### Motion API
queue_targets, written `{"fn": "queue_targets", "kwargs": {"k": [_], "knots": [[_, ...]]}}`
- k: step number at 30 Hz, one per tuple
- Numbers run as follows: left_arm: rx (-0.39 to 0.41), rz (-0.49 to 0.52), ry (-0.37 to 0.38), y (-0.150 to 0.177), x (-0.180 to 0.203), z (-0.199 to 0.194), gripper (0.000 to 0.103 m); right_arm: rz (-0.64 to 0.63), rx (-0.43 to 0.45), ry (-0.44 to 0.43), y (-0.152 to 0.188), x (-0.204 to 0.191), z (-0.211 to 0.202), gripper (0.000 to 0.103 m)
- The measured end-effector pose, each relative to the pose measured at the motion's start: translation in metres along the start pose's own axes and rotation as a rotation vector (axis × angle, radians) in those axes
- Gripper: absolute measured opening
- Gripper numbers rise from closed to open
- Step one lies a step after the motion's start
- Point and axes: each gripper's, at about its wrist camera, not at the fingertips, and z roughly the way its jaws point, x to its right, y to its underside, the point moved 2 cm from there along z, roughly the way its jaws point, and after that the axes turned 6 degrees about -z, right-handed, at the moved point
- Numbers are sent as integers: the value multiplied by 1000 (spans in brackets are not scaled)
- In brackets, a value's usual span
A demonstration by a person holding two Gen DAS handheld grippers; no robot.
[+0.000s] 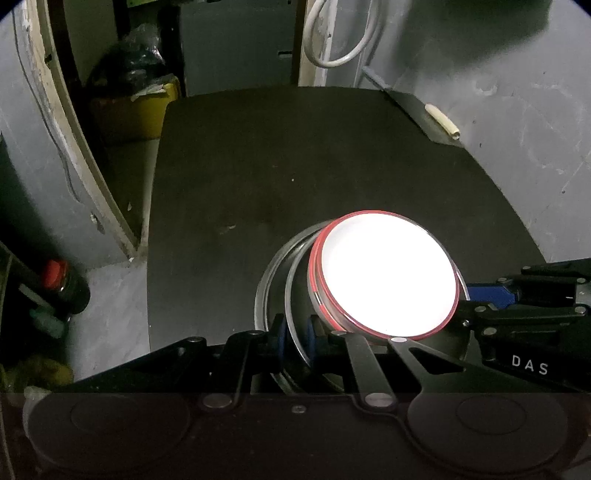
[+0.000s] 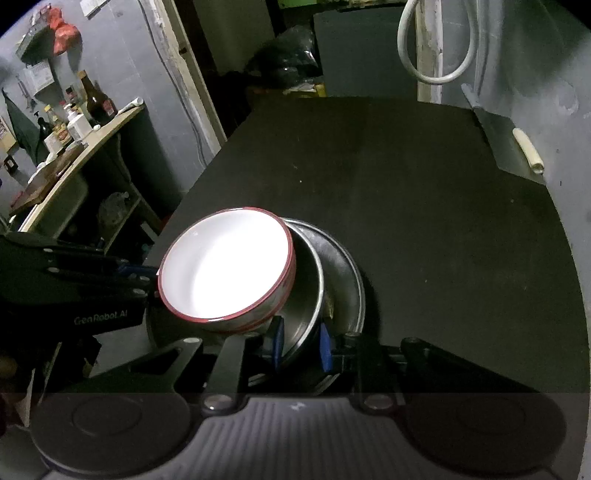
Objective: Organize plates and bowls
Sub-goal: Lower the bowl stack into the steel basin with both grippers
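A white bowl with a red rim [image 1: 386, 275] [image 2: 227, 269] rests tilted in a steel bowl [image 1: 293, 295] [image 2: 308, 295], which sits in a larger steel plate [image 1: 264, 286] [image 2: 349, 280] on the black table [image 1: 277, 158] [image 2: 406, 184]. My left gripper [image 1: 295, 341] is shut on the rim of the steel bowl, blue pads on either side. My right gripper [image 2: 301, 341] is likewise shut on the steel bowl's rim. Each gripper appears in the other's view, the right one [image 1: 517, 295] beside the white bowl, the left one [image 2: 92, 280] at the far left.
The table's left edge drops to a floor with a yellow bin [image 1: 129, 110] and bottles [image 1: 62, 284]. A grey wall with a white hose [image 1: 343, 33] lies behind and right. A side table with bottles [image 2: 74, 122] stands at the left.
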Motion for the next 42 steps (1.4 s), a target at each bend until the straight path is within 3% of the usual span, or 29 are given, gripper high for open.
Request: {"fn": "queue_targets", "kwargs": {"k": [7,28,42], "knots": [[10,4,-8,-6,1,8,11,-22,34,10,-7,3,2,24],[1,14,-37,-8,-2,6,11,56,15,-48,-3,9,10,26],[-2,11,-72,-3,-4,3,30,62,24,-2,1,8,3,40]]}}
